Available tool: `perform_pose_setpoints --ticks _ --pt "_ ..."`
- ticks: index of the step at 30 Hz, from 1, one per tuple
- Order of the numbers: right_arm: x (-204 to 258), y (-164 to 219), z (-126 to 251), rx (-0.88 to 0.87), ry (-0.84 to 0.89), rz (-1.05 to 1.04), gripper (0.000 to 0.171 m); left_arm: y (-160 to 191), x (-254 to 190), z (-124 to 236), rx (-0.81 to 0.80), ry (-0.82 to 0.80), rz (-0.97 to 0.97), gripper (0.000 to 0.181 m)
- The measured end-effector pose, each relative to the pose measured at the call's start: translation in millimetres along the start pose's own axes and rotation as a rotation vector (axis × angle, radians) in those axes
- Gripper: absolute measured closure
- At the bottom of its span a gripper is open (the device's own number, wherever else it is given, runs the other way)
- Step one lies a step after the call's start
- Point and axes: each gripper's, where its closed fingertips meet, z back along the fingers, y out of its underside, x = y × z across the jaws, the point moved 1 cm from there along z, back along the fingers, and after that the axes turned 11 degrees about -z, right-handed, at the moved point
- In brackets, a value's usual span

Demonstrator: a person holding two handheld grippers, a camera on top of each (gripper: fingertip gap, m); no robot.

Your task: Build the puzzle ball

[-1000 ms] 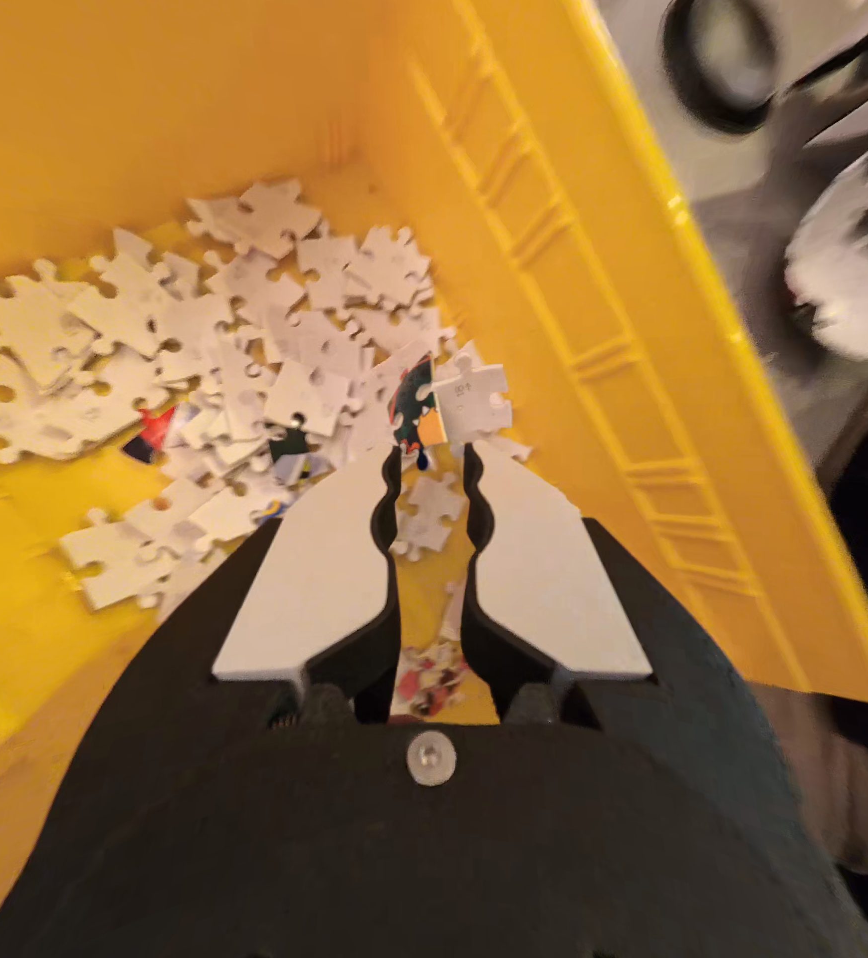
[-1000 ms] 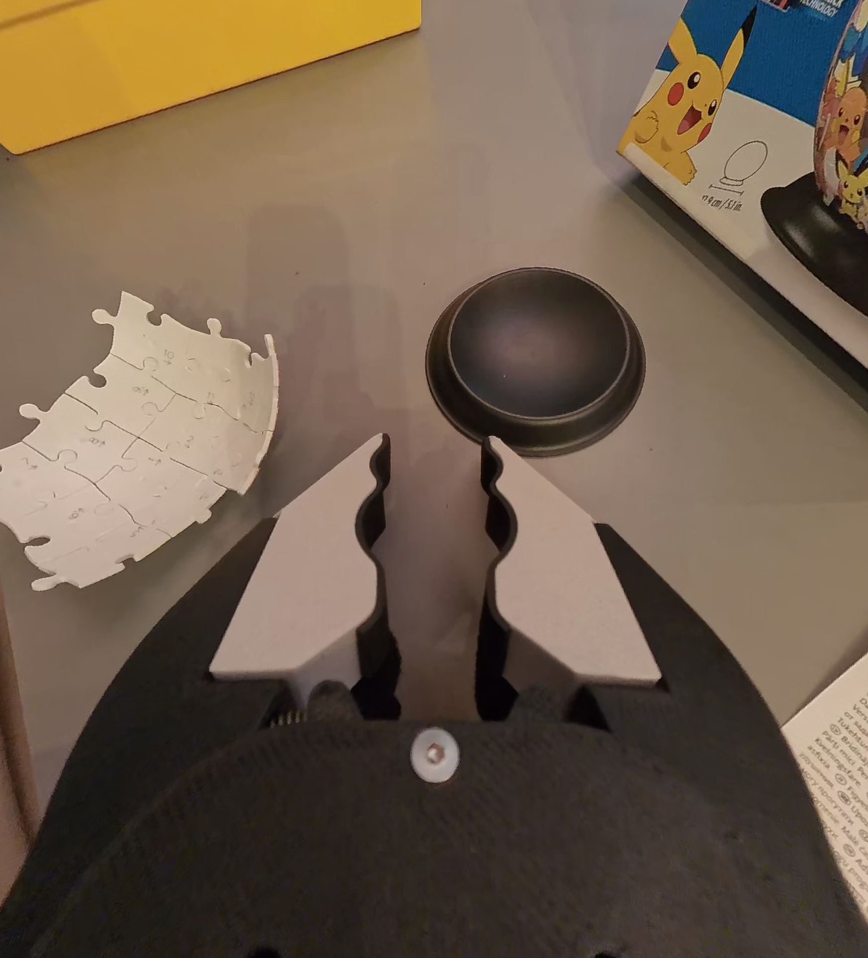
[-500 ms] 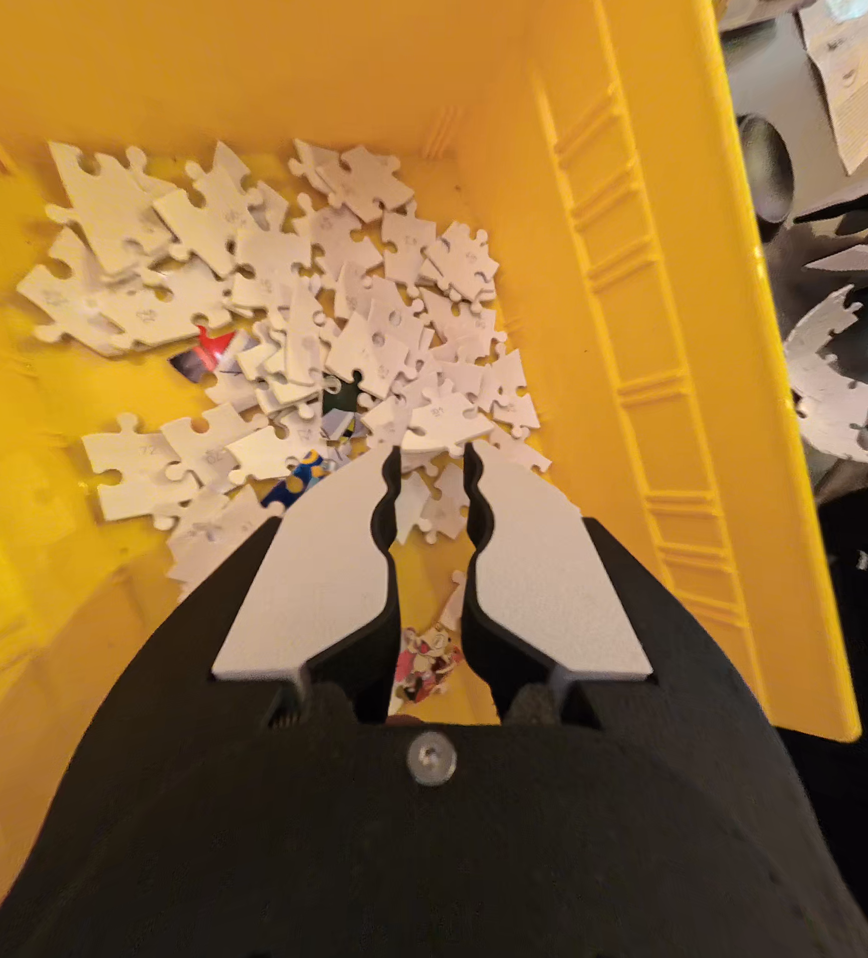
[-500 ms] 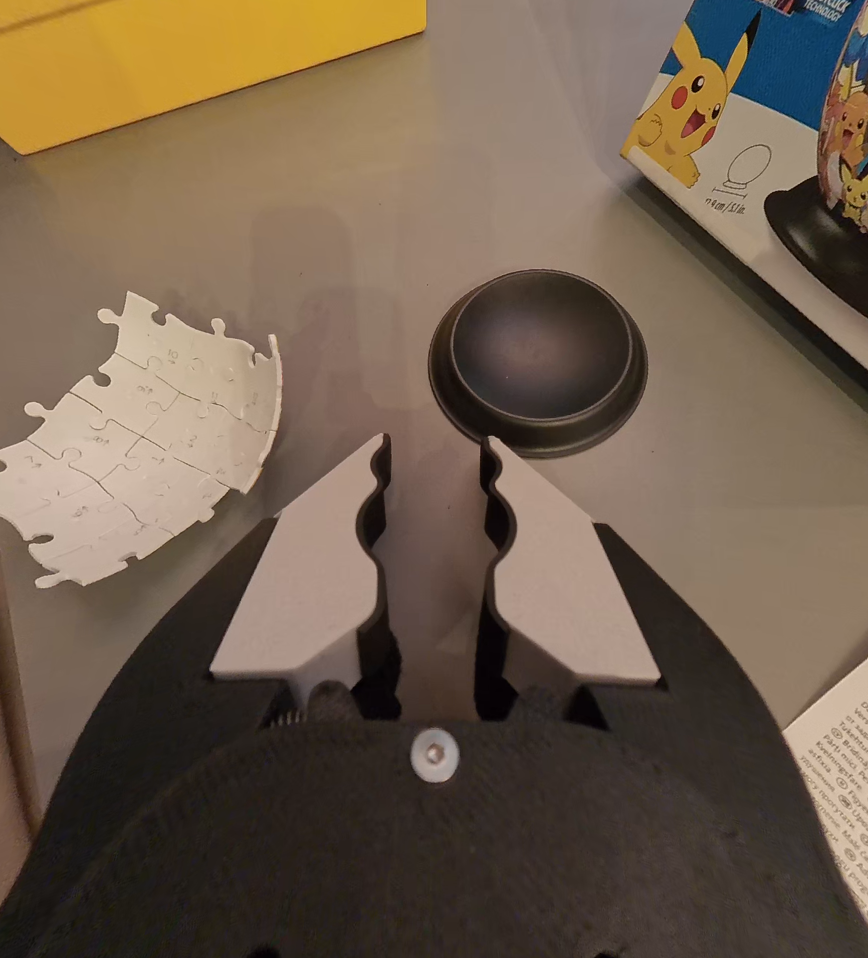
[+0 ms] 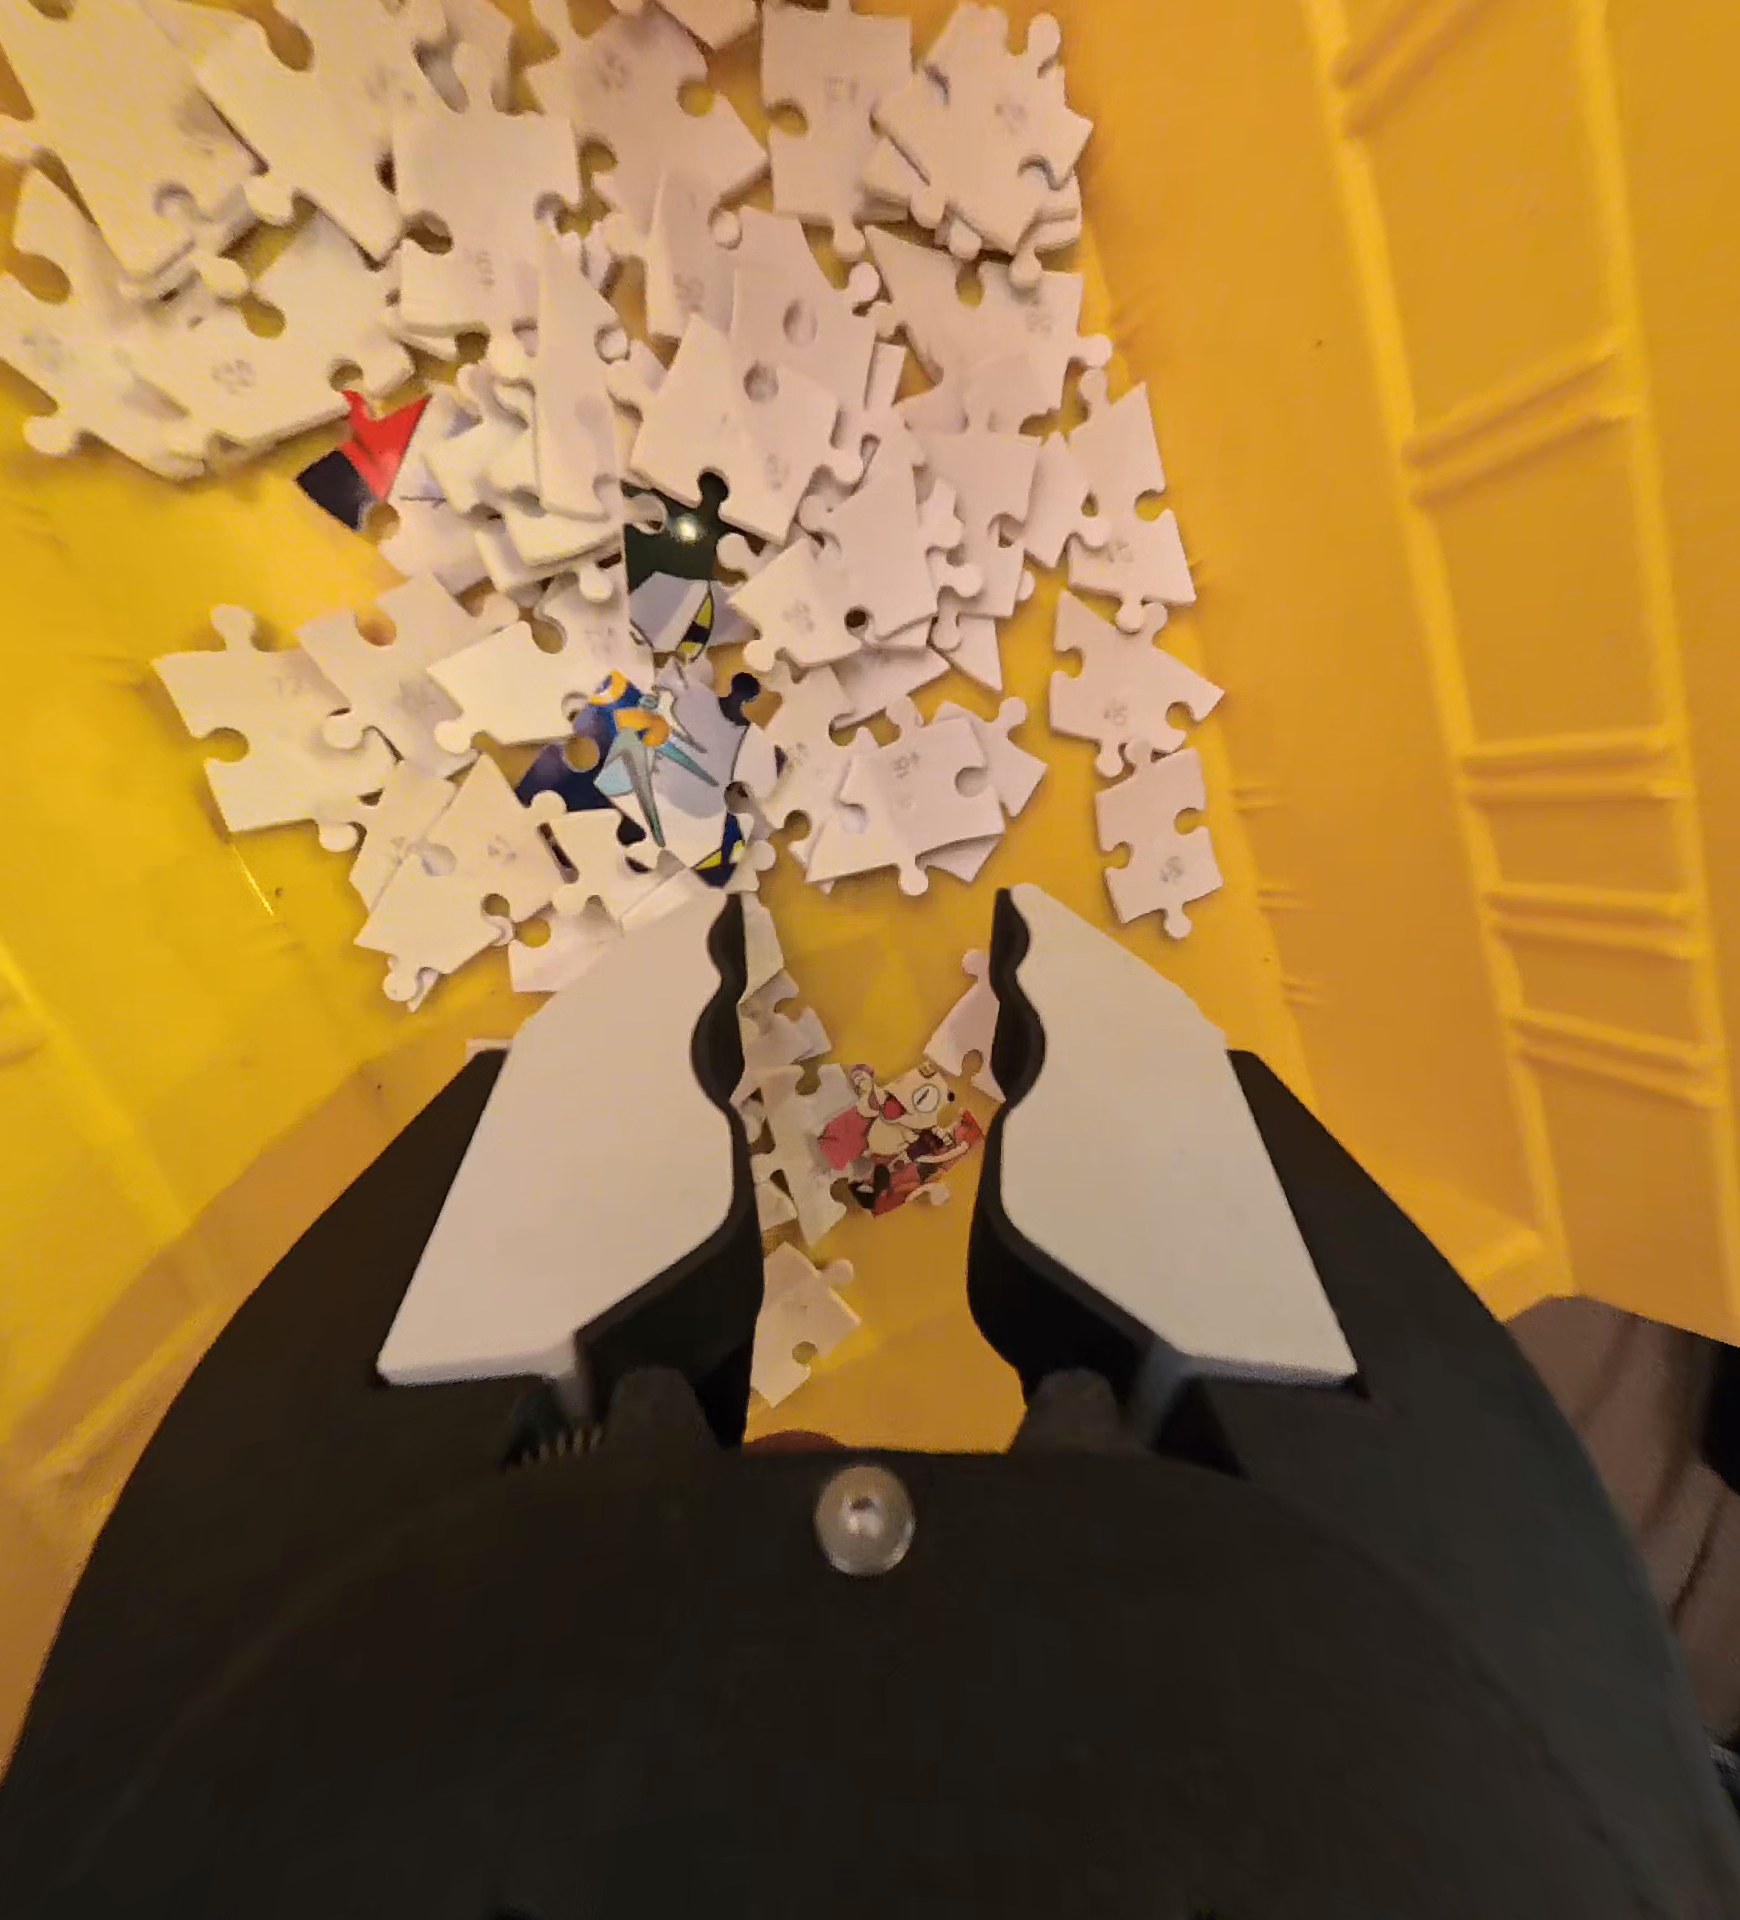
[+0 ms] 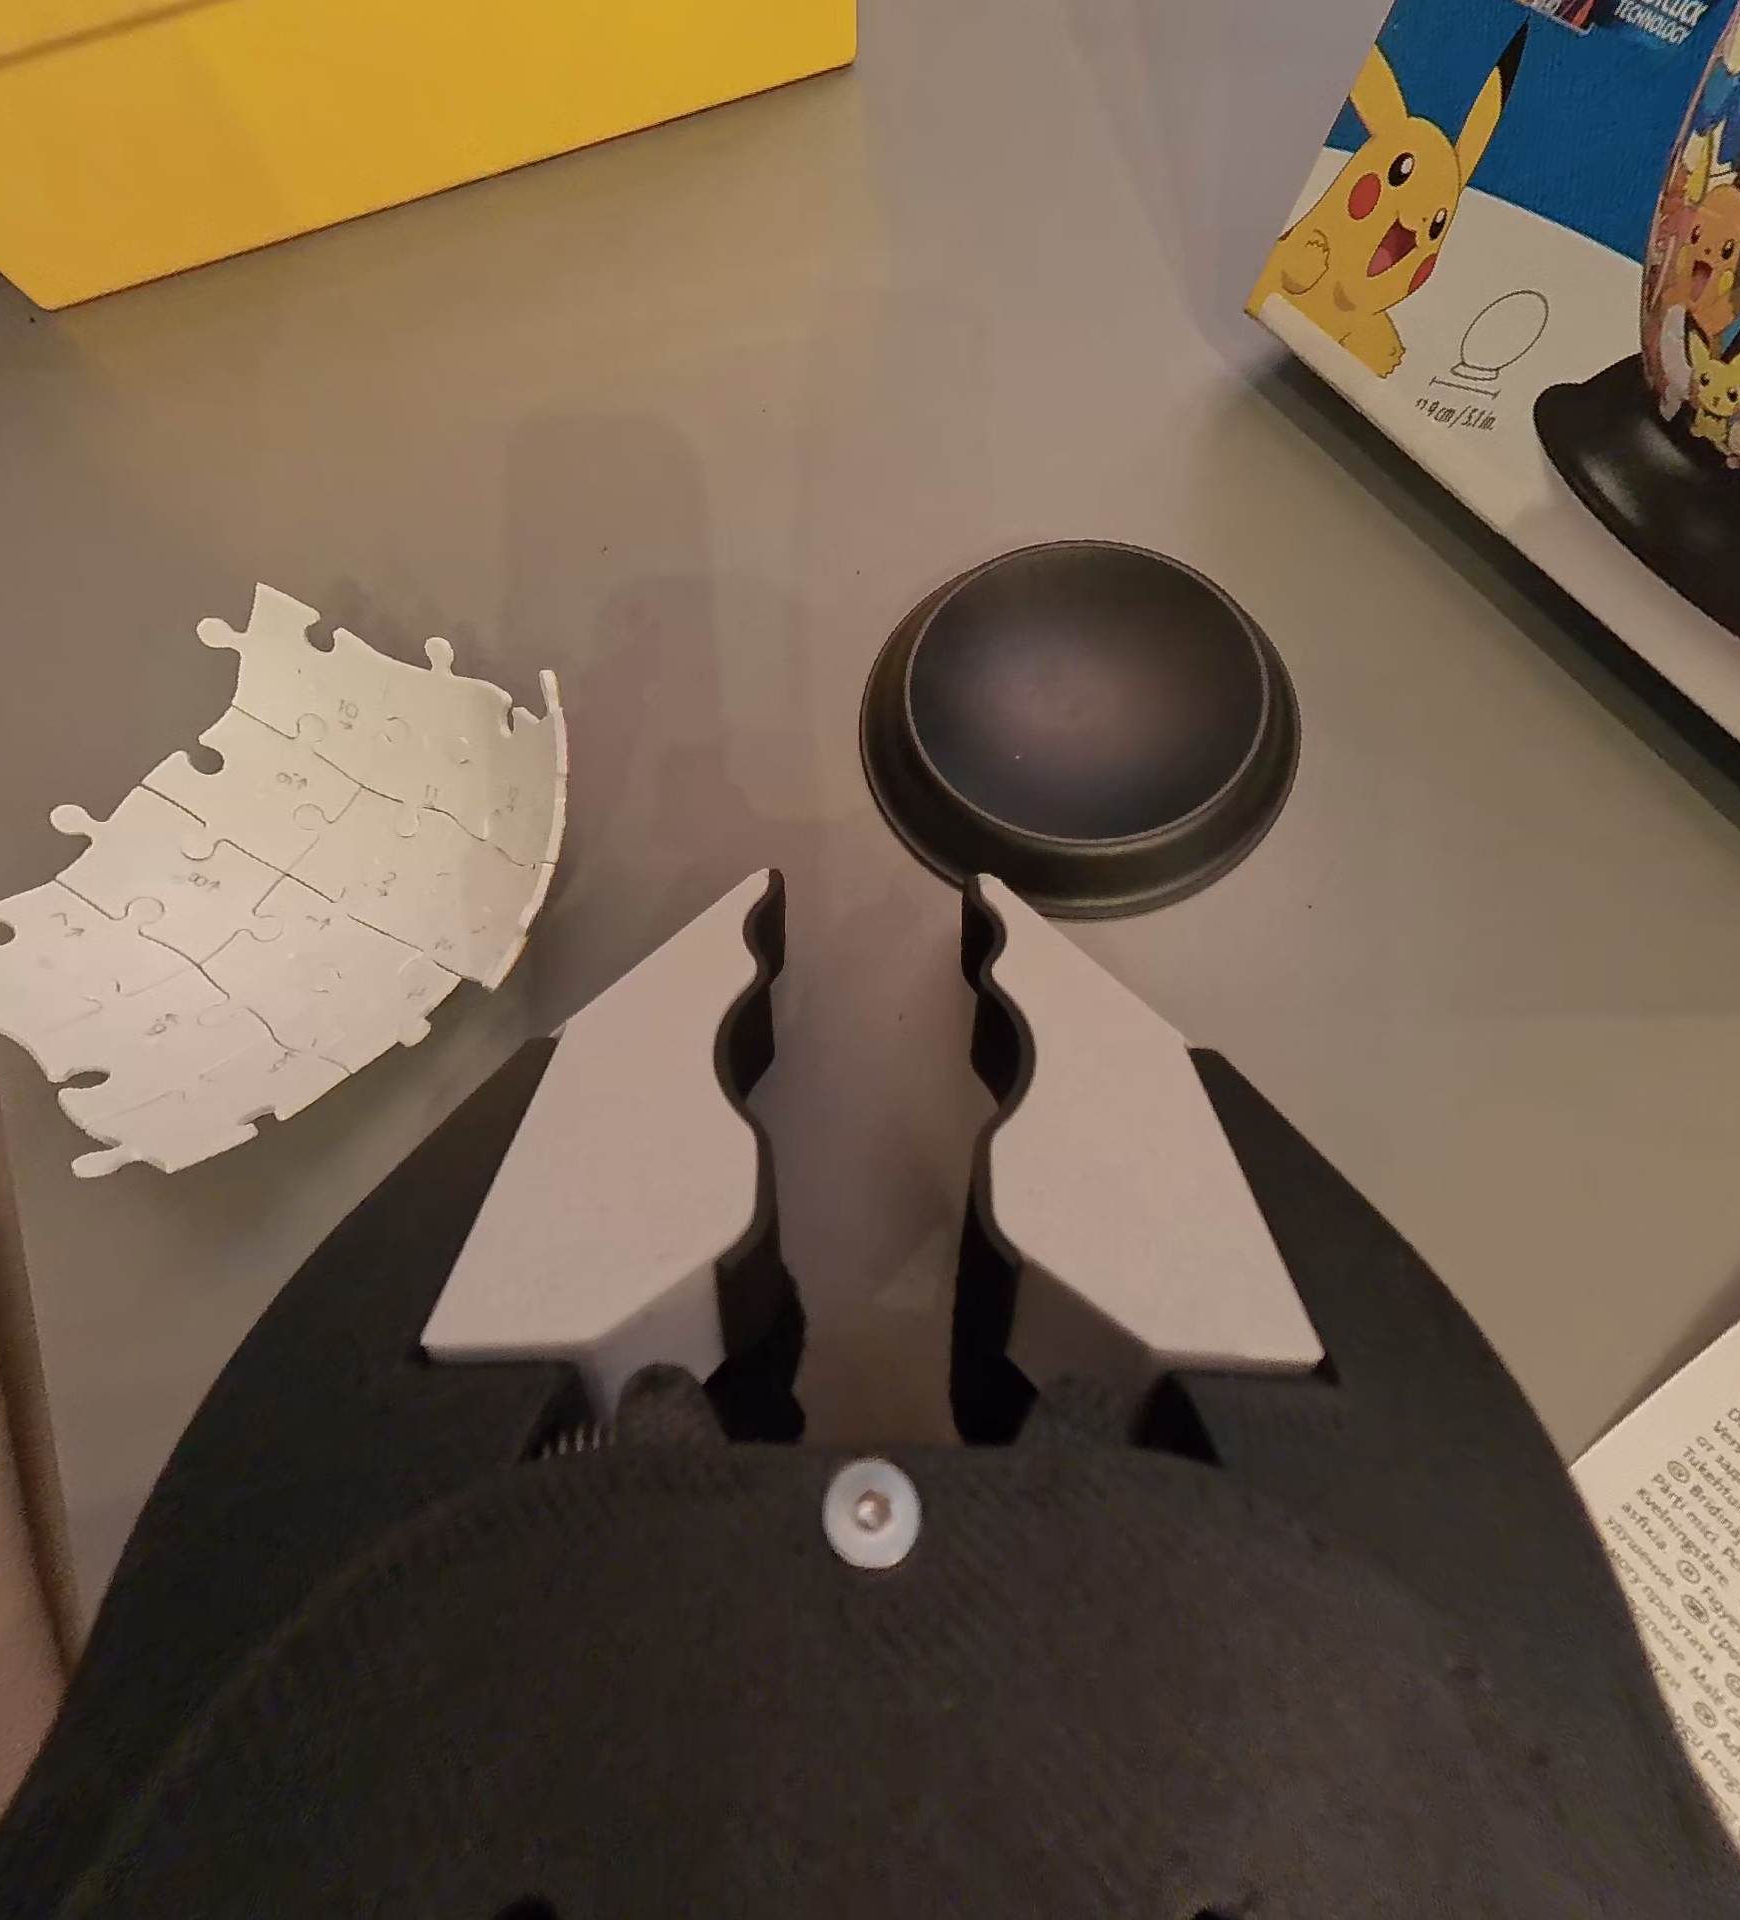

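Observation:
In the left wrist view, my left gripper [image 5: 866, 914] is open and empty, low inside a yellow bin [image 5: 1468, 623]. A heap of loose puzzle pieces [image 5: 741, 468] lies just ahead, mostly white side up, a few showing colour. One pink printed piece [image 5: 897, 1132] lies between the fingers. In the right wrist view, my right gripper [image 6: 871, 894] is open and empty above the grey table. A curved white section of joined pieces [image 6: 263, 894] lies to its left. The black round stand [image 6: 1079, 727] sits just ahead.
The bin's ribbed right wall [image 5: 1572, 831] rises close beside my left gripper. In the right wrist view the yellow bin [image 6: 326, 125] is at the back left, the printed puzzle box [image 6: 1572, 312] at the back right, and a white leaflet [image 6: 1728, 1507] at the right edge. One gripper's finger ends stand about 35 cm off the other's.
My left gripper has gone deeper into the bin toward the pieces and its fingers have opened wider. The right gripper has barely moved.

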Motion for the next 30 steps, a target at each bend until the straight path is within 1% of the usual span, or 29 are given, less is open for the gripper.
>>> perform_pose_setpoints --ticks 2,4,6,8,10,11,16,17,20,23,24,25,26,28,29,30 --pt "-0.1 0.1 0.0 0.000 0.000 -0.001 0.138 -4.6 1.5 3.5 -0.030 -0.007 -0.002 0.140" --pt "0.1 0.1 -0.1 0.001 0.000 0.000 0.138 -8.6 7.9 4.1 -0.032 -0.052 -0.021 0.143" --pt "0.1 0.0 -0.1 0.000 -0.001 -0.001 0.138 -10.3 18.1 2.5 -0.006 -0.123 -0.043 0.146" --pt "0.0 -0.1 -0.1 -0.001 -0.001 -0.001 0.138 -9.2 22.4 -2.8 0.035 -0.153 -0.081 0.149" --pt "0.1 -0.2 0.1 -0.002 0.000 -0.001 0.138 -5.4 29.7 -7.0 0.076 -0.199 -0.104 0.157" --pt "0.1 -0.2 0.1 -0.002 -0.001 -0.001 0.138 -7.3 28.9 -7.7 0.065 -0.192 -0.105 0.161" --pt "0.3 -0.7 0.4 -0.005 -0.005 -0.003 0.138 -8.6 29.8 -7.8 0.047 -0.214 -0.110 0.162" --pt "0.3 -0.8 0.5 -0.006 -0.007 -0.003 0.138 -9.5 29.0 -6.6 0.032 -0.205 -0.098 0.163" --pt "0.6 -1.0 0.7 -0.008 -0.009 -0.003 0.138 -17.8 16.8 -1.7 -0.071 -0.084 -0.019 0.163" --pt "0.8 -1.3 1.0 -0.009 -0.012 -0.004 0.138 -24.9 -5.7 4.9 -0.166 0.145 0.089 0.163" --pt "0.9 -1.3 1.1 -0.010 -0.013 -0.004 0.138 -23.5 -11.1 6.0 -0.162 0.196 0.103 0.163" --pt "1.0 -1.5 1.2 -0.011 -0.014 -0.005 0.138 -23.1 -12.8 7.2 -0.167 0.206 0.102 0.163" --pt "1.0 -1.5 1.3 -0.011 -0.015 -0.005 0.138 -21.7 -9.2 7.6 -0.163 0.174 0.099 0.163" --pt "1.1 -1.6 1.4 -0.011 -0.016 -0.005 0.138 -10.6 12.3 7.2 -0.082 -0.031 0.052 0.163" --pt "1.1 -1.6 1.4 -0.012 -0.016 -0.005 0.138 -2.2 11.9 7.2 -0.010 -0.065 0.021 0.163" --pt "1.1 -1.7 1.5 -0.012 -0.016 -0.005 0.138 5.7 2.9 6.3 0.060 -0.039 -0.006 0.162"
